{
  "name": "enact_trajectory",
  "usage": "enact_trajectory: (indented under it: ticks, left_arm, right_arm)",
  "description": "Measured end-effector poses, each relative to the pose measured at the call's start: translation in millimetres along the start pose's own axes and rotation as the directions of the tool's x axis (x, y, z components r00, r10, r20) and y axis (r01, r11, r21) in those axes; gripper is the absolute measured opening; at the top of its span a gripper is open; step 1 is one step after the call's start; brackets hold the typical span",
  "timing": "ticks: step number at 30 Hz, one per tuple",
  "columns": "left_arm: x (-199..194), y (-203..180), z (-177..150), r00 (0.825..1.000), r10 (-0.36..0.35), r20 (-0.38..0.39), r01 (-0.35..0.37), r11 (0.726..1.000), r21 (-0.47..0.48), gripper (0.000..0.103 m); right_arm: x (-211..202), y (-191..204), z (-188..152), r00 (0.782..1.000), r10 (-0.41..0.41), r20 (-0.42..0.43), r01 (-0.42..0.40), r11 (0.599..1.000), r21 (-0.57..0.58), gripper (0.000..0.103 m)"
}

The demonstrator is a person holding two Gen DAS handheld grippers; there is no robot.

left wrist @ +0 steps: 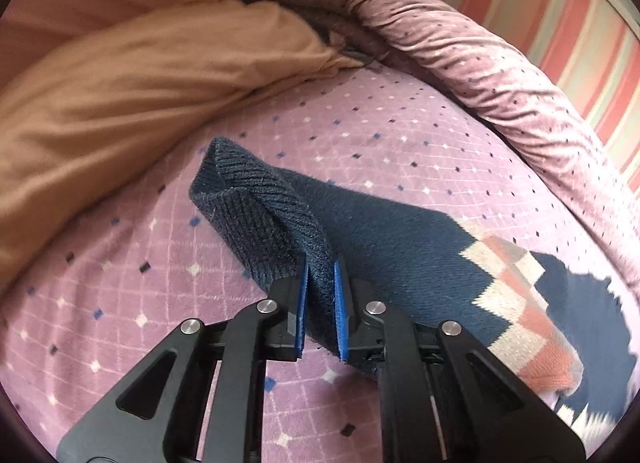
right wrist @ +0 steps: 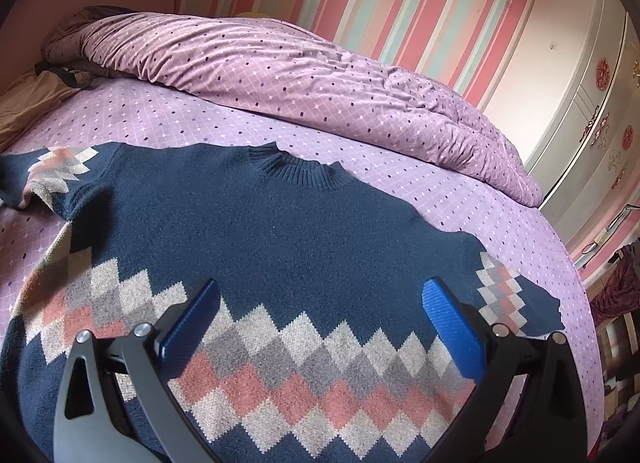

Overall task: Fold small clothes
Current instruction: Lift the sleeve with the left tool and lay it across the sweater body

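One navy sweater (right wrist: 280,239) lies flat on the bed (right wrist: 460,207), its two sleeves spread. The left hand-held gripper (left wrist: 320,303) pinches one ribbed cuff (left wrist: 260,199); the right hand-held gripper (right wrist: 320,323) hovers wide, holding nothing.

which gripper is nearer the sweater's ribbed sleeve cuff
Left. The left gripper has its jaws closed on the ribbed sleeve cuff, lifting it off the bedsheet. The right gripper hangs open over the sweater chest, touching nothing.
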State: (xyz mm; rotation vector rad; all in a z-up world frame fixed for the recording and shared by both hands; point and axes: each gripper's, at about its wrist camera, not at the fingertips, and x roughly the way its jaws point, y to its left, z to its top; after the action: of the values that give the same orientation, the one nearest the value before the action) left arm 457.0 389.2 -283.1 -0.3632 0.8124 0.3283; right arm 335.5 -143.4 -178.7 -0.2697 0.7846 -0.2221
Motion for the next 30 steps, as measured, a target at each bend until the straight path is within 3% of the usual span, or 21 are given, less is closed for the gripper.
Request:
enact_trajectory:
  ticks: [6,13,20,30]
  left_arm:
    - [-17,-22,11,1.000,0.013,0.016,-0.014,0.999,0.050,0.010]
    - [-49,-79,18,1.000,0.003,0.029,-0.007,0.988,0.157,0.010]
    - [-78,-166,7,0.999,-0.033,0.043,0.018,0.948,0.317,0.009]
    - [-99,-255,-24,0.995,-0.098,0.015,0.084,0.912,0.402,0.009]
  right_arm:
    - [2,-9,2,1.000,0.017,-0.009,-0.017,0.999,0.033,0.102]
    - [5,-30,4,0.999,0.037,-0.007,-0.037,0.998,0.060,0.102]
    - [14,-59,10,0.999,0.044,0.009,-0.045,0.995,0.092,0.101]
    - [26,-101,12,0.999,0.046,0.021,-0.049,0.988,0.149,0.101]
